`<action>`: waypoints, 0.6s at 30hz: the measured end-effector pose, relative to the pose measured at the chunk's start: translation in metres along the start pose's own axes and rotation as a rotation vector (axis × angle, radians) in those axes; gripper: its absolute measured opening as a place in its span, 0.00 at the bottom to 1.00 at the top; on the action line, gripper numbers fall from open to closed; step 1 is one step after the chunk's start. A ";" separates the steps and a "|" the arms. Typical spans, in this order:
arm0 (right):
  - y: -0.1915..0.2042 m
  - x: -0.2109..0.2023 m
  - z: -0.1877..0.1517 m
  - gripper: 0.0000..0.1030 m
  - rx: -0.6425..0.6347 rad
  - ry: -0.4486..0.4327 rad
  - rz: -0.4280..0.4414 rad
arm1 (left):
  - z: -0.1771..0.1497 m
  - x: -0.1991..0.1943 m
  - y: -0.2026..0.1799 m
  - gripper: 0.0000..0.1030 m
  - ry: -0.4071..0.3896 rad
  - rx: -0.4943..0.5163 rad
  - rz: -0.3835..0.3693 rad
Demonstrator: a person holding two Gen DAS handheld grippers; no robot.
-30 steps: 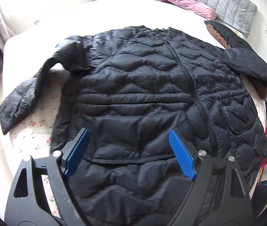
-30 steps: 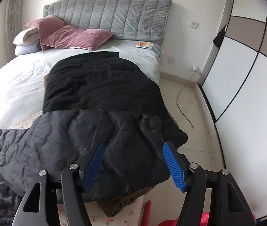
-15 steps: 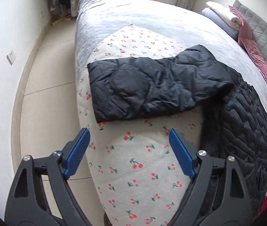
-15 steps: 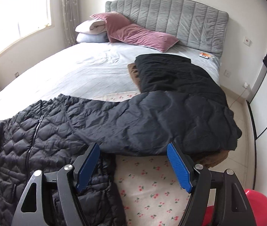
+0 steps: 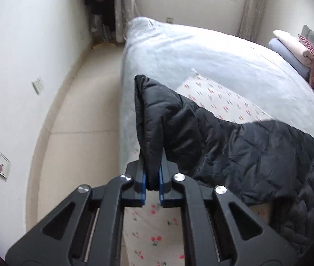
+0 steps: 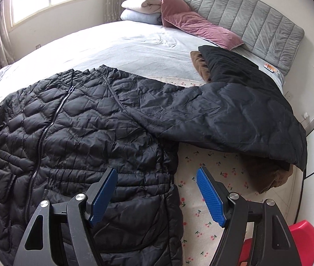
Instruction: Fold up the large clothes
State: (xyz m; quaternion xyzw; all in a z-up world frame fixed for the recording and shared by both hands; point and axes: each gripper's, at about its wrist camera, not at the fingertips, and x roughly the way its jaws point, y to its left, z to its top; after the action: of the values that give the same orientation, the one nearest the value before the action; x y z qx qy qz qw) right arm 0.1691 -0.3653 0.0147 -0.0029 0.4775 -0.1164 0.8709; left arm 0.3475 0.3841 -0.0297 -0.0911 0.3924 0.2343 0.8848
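Sleeve [image 5: 157, 119] now pinched in left hand-held gripper [image 5: 152, 181], just closed; right [image 6: 157, 197] spread over jacket [image 6: 68, 133] on bed [image 6: 112, 44].

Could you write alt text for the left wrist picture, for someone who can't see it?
The left tongs pinch the cuff of a black puffer jacket's sleeve, lifting it above a bed. A cherry-print cloth lies under the jacket.

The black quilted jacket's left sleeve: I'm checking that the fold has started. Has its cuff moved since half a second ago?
Yes. The cuff lay flat on the cherry-print sheet; now it stands up off it, pinched in the left gripper, whose jaws have just closed.
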 end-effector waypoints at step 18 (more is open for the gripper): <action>0.111 0.080 0.064 0.74 0.006 0.001 0.222 | -0.088 -0.074 -0.290 0.74 0.151 0.388 -0.518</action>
State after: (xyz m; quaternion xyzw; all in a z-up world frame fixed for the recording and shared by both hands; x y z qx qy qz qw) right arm 0.2862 -0.2802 -0.0298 0.0527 0.4748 -0.0207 0.8783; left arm 0.3880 0.0754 -0.0409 -0.0347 0.4582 -0.0851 0.8841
